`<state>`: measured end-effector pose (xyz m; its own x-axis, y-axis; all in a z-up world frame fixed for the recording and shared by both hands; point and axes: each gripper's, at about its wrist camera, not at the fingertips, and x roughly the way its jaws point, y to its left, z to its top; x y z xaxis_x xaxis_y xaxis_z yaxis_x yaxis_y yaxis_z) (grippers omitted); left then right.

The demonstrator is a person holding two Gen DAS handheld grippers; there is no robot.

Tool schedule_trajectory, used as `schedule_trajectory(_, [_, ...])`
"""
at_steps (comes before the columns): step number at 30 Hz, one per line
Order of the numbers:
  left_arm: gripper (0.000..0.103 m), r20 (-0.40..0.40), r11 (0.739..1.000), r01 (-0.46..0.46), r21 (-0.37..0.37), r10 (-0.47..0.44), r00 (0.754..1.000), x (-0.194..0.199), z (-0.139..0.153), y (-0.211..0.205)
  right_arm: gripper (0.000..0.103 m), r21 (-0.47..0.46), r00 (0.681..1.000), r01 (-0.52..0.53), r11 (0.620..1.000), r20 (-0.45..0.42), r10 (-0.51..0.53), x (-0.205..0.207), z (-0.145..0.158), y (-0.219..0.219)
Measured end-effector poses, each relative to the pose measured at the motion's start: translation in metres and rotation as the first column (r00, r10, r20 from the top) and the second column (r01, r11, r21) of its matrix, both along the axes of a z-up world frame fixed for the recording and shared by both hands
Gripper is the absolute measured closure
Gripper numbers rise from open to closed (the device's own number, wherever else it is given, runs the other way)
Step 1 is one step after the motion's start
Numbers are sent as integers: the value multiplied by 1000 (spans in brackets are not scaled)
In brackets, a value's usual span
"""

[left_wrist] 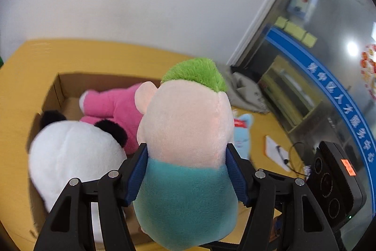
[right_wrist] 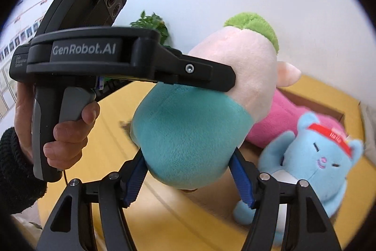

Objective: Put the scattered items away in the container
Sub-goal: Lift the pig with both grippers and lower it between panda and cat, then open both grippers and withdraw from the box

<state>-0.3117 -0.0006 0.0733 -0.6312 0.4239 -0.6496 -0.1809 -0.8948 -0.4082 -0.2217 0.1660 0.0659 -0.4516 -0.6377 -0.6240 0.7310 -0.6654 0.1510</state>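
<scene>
Held toy: a plush doll with pale pink head, green tuft and teal body (left_wrist: 185,157), gripped by both tools above the yellow tabletop (left_wrist: 30,77).
Left gripper (left_wrist: 186,171): blue-padded fingers (left_wrist: 137,175) stand partly apart, pressing the doll at the seam of head and body; the doll fills the gap.
Right gripper (right_wrist: 188,173): pads (right_wrist: 242,180) clamp the teal lower body from either side, likewise partly apart.
Left hand (right_wrist: 58,124): bare fingers wrap the grey handle of the left tool.
Container: an open brown cardboard box (left_wrist: 58,89) beyond the doll, holding a pink plush (left_wrist: 112,107).
Neighbours: a white panda plush with black ears (left_wrist: 75,157) beside the left fingers; a light blue plush with red headband (right_wrist: 312,157) near the right pad.
</scene>
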Motion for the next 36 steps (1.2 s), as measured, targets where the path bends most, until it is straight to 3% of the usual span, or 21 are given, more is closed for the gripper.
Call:
schedule_trajectory(4, [34, 119, 999, 4, -49, 2, 993, -34, -54, 15, 36, 51, 992, 52, 997, 110, -57, -27, -55, 7])
schedule_trajectory(7, [30, 104, 995, 29, -92, -19, 994, -38, -73, 23, 36, 143, 989, 88, 986, 106, -104, -20, -80, 9])
schedule_trajectory(15, [25, 97, 992, 42, -117, -31, 995, -20, -62, 27, 25, 34, 964, 213, 976, 157, -216, 15, -68, 55])
schedule_trajectory(20, [24, 3, 989, -27, -147, 28, 1000, 42, -30, 9, 22, -38, 943, 310, 950, 141, -302, 60, -50, 73])
schedule_trajectory(24, [14, -100, 977, -95, -189, 78, 992, 107, -1, -10, 21, -112, 915, 394, 912, 142, -378, 96, -30, 77])
schedule_trajectory(27, [12, -156, 957, -144, -250, 107, 982, 158, 14, -17, 20, -124, 898, 439, 890, 104, -428, 107, -18, 76])
schedule_trajectory(31, [9, -235, 906, -222, -361, 142, 962, 221, 18, -15, 20, -117, 881, 472, 874, 34, -472, 109, 4, 65])
schedule_trajectory(36, [9, -244, 883, -253, -394, 165, 956, 256, 11, -13, 18, -72, 865, 492, 868, -75, -496, 136, 22, 45])
